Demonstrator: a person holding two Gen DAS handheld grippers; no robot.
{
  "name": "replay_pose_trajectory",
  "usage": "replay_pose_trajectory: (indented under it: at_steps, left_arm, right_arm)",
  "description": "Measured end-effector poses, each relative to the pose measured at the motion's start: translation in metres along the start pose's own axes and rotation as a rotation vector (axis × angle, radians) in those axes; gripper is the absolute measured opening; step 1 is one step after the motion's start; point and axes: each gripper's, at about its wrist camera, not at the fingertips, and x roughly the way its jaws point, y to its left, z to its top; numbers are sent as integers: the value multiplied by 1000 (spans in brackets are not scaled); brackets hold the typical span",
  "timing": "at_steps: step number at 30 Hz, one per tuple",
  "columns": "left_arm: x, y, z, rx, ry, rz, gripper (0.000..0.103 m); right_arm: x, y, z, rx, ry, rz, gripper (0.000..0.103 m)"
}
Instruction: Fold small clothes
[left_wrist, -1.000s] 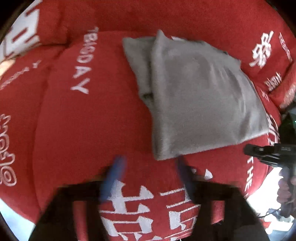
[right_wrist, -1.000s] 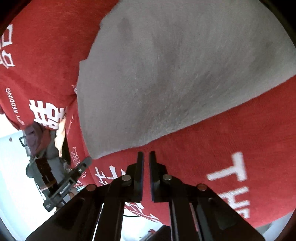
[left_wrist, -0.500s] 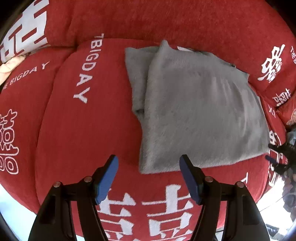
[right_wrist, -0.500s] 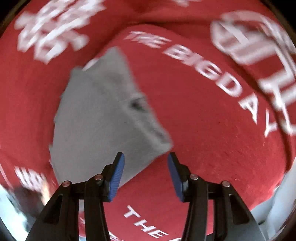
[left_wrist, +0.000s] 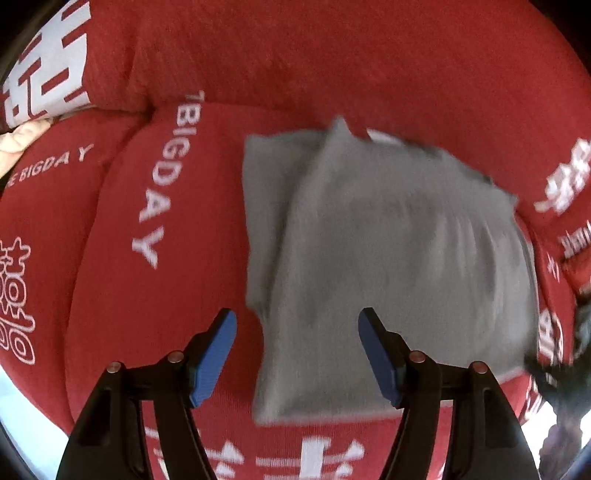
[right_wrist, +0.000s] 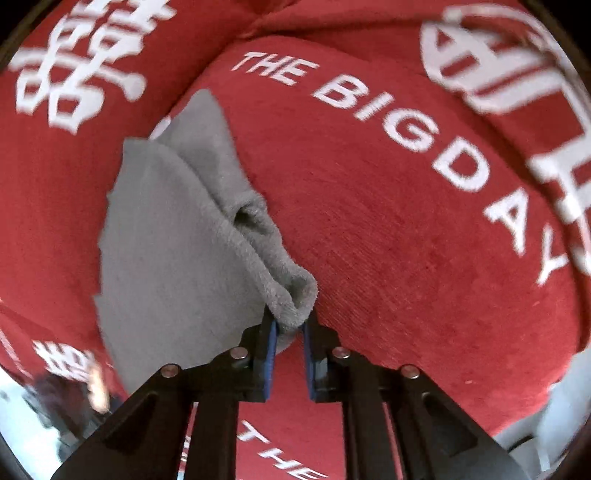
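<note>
A folded grey garment (left_wrist: 388, 258) lies on a red cushion (left_wrist: 166, 314) printed with white lettering. My left gripper (left_wrist: 295, 317) hangs open just above the garment's near left part, and its blue pads (left_wrist: 214, 354) do not touch the cloth. In the right wrist view the same garment (right_wrist: 166, 240) runs up and to the left, with a sleeve fold gaping along its right edge. My right gripper (right_wrist: 288, 328) is closing, and its jaws pinch the garment's bunched near corner.
Red cushions with white characters (left_wrist: 565, 177) surround the seat on all sides. A dark blurred shape (left_wrist: 554, 373) sits at the right edge of the left wrist view. The cushion's front edge drops to a pale floor (right_wrist: 22, 406).
The right gripper swung from the garment's long edge to its corner, opened, then closed on that corner. The left gripper moved in over the garment's near left part, still open.
</note>
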Motion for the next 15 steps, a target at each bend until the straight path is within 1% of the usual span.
replay_pose_trajectory:
  at_steps: [2,4,7,8,9,11,15]
  left_arm:
    - [9,0,17,-10,-16,35,69]
    - [22,-3,29,8,-27,84,69]
    - [40,-3,32,19,4,159,69]
    - [46,-1,29,15,22,169,69]
    - [47,1,28,11,23,166,71]
    - [44,6,23,0,21,156,71]
    - [37,9,15,12,36,178,71]
  right_arm:
    - [-8,12,-3,-58,-17,-42,18]
    - [-16,28,-8,-132,-50,-78,18]
    - [-22,45,-15,-204,-83,-104,18]
    - [-21,50,-15,-214,-84,-104,18]
    - [-20,54,-15,-226,-80,-105,18]
    - [-19,56,-15,-243,-72,-120,18]
    - [-15,46,-12,-214,-44,-137,18]
